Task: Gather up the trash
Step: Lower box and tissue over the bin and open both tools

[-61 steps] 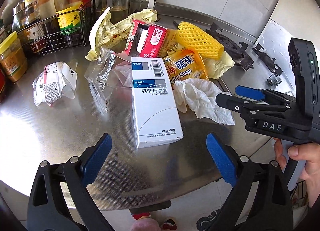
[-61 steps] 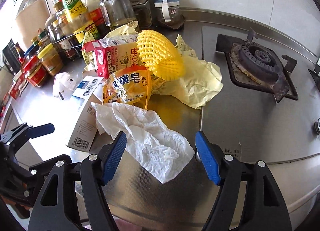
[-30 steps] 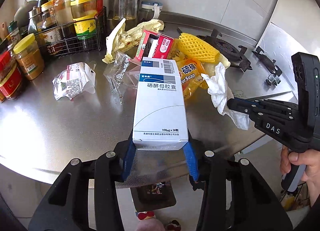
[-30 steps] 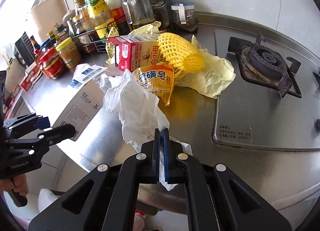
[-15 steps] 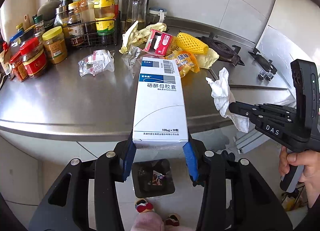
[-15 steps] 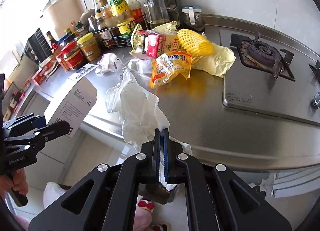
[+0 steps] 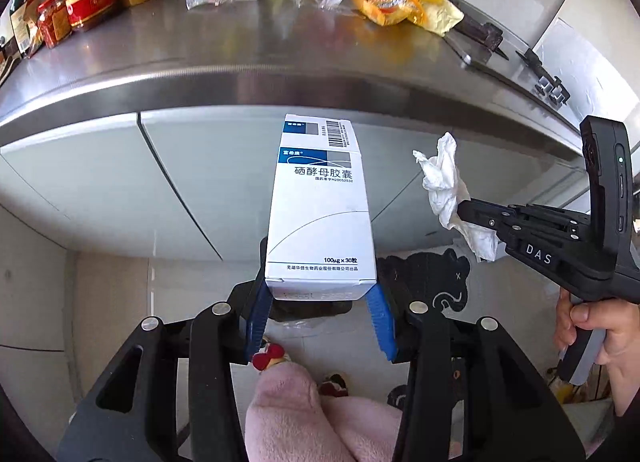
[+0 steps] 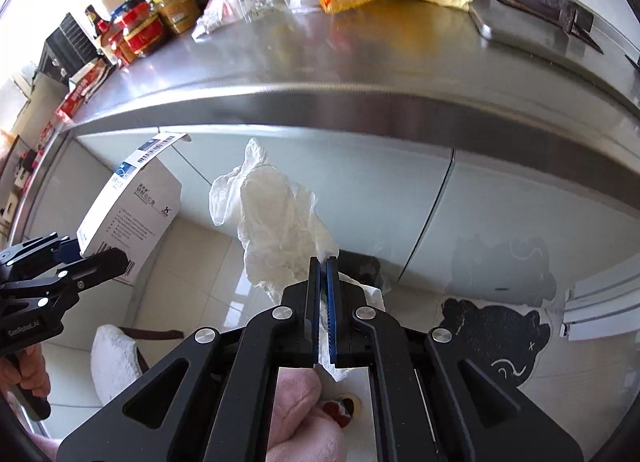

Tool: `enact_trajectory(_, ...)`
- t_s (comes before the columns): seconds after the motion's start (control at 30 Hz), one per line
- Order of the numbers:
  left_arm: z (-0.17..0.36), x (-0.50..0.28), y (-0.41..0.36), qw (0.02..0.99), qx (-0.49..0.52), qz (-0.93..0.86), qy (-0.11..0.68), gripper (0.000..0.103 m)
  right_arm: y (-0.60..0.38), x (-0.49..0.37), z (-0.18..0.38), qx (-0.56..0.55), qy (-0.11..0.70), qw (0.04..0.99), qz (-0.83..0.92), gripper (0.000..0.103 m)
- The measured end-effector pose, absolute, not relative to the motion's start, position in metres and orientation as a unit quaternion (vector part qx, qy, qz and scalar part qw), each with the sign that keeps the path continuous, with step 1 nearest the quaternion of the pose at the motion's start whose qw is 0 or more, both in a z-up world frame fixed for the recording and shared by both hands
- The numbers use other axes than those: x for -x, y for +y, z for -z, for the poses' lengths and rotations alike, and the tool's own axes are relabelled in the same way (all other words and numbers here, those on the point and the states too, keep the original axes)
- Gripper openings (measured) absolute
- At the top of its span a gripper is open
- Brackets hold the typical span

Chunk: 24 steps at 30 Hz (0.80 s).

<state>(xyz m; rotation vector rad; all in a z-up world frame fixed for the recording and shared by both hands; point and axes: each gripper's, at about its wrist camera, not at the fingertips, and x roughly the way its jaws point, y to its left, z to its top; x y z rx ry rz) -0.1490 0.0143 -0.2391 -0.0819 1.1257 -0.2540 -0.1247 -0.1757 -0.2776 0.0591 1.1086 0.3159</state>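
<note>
Below the steel counter edge, the left gripper clamps the white box and the right gripper, fully closed, pinches the tissue; judged best released only once both sit squarely over the dark bin underneath.

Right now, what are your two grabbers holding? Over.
Left gripper shut on box. Right gripper shut on tissue. Both below the counter edge. More wrappers up there. Nothing in the way.
</note>
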Motion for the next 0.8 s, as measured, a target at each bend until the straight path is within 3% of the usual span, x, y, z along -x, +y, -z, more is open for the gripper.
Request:
enact_trajectory(0.43, 0.369, 0.126, 0.002, 0.776, 0.036, 0.139, 0.614, 0.042, -0.163, 0.085, 0.397, -0.105, 0.619, 0.771, -0.105, 0.005)
enact_trajectory(0.8, 0.444, 0.098, -0.010, 0.744, 0.034, 0.142, 0.652, 0.042, -0.146, 0.053, 0.464, -0.144, 0.664, 0.729, -0.084, 0.005)
